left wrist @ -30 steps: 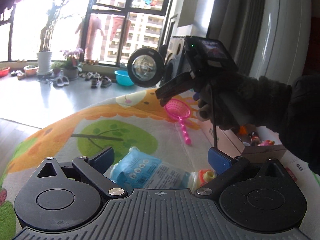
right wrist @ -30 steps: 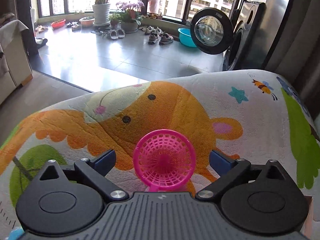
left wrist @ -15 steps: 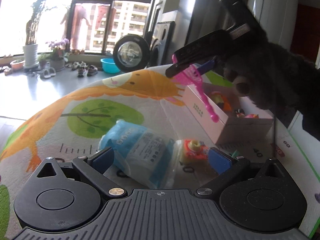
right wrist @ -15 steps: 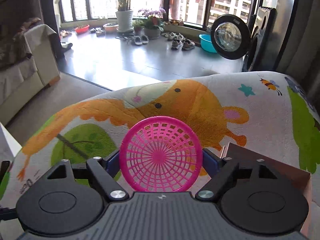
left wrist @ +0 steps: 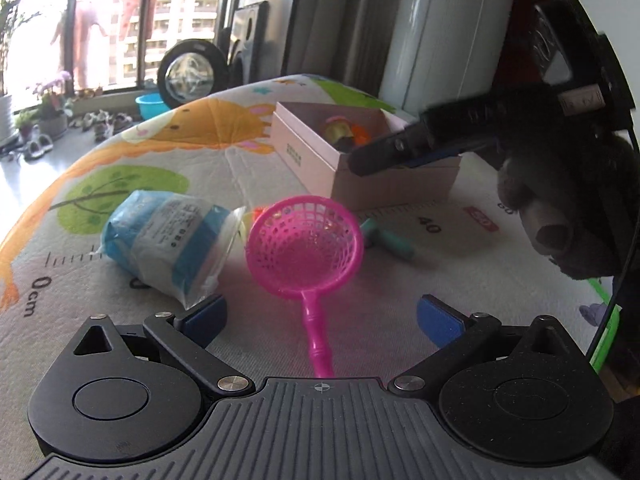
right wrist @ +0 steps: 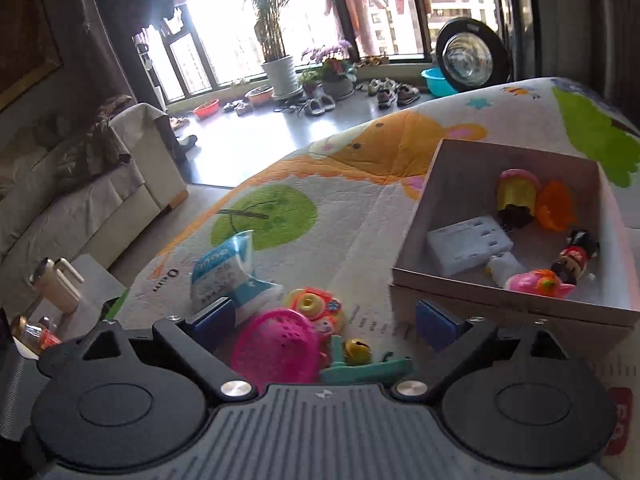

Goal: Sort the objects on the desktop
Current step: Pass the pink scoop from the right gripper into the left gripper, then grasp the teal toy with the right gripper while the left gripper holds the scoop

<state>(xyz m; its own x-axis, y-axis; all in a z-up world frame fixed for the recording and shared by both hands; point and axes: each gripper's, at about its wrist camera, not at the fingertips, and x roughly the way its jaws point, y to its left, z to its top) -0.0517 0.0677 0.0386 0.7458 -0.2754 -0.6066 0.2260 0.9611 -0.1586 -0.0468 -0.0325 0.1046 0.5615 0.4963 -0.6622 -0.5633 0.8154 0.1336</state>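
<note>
A pink toy net [left wrist: 305, 236] lies on the play mat between my left gripper's [left wrist: 320, 316] open fingers, handle toward the camera; nothing grips it. It also shows low in the right wrist view [right wrist: 276, 346]. My right gripper [right wrist: 324, 318] is open and empty, above the mat beside the pink box [right wrist: 440, 216]. In the left view the right gripper [left wrist: 396, 148] hangs over that box [left wrist: 316, 148]. A blue packet [left wrist: 168, 236] [right wrist: 224, 272], a teal tool [left wrist: 388, 238] [right wrist: 364, 370] and an orange-pink toy [right wrist: 314, 304] lie on the mat.
The box holds several small toys and a white card [right wrist: 468, 244]. The mat's edge drops off at the left, with a floor, sofa [right wrist: 80, 208] and a mug [right wrist: 56, 284] beyond. A washing machine door [left wrist: 192, 74] stands at the back.
The right gripper carried the pink net from the far mat toward the near side, then opened and let it go. The net now lies on the mat between my left fingers.
</note>
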